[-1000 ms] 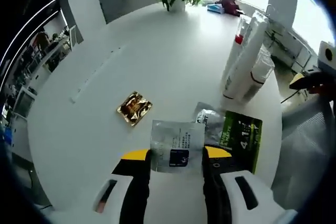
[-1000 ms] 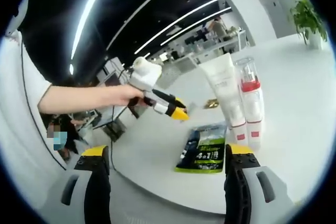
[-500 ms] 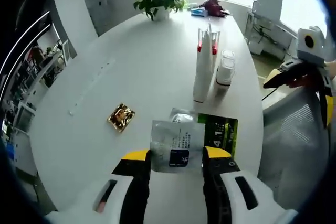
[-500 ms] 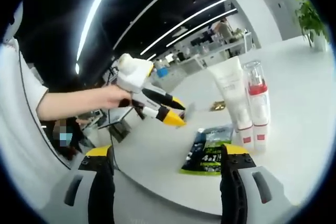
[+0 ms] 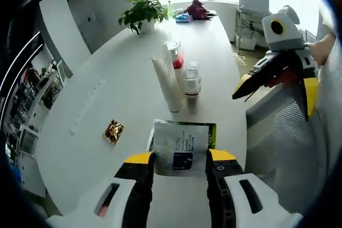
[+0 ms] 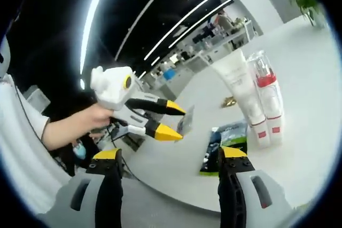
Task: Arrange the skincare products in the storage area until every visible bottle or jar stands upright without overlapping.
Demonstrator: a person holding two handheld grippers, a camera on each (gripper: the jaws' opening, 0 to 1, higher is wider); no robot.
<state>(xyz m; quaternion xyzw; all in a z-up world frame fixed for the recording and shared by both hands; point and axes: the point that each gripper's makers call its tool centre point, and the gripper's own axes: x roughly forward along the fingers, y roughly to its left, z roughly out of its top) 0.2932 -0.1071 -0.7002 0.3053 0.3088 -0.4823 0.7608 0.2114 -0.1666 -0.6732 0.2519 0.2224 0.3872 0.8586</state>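
My left gripper (image 5: 173,157) is shut on a silver sachet (image 5: 180,147), held above the white table (image 5: 107,94). Under it a green sachet (image 5: 211,128) lies flat. Beyond stand a white tube (image 5: 167,84), a red-capped bottle (image 5: 175,57) and a small clear bottle (image 5: 191,81), all upright and close together. In the right gripper view the left gripper (image 6: 179,122) holds the silver sachet (image 6: 186,121) in the air, left of the tube (image 6: 240,86) and the red-capped bottle (image 6: 267,94). My right gripper (image 6: 171,156) is open with nothing in it, off the table's edge.
A small gold sachet (image 5: 113,131) lies to the left on the table, also seen as the gold sachet (image 6: 230,101) behind the tube. A potted plant (image 5: 140,12) stands at the far end. The right gripper (image 5: 275,86) hangs over a mesh chair (image 5: 283,132) beside the table.
My left gripper has risen and drawn back with the silver sachet, so the table looks farther away. The right gripper now appears larger and closer at the right of the left gripper view.
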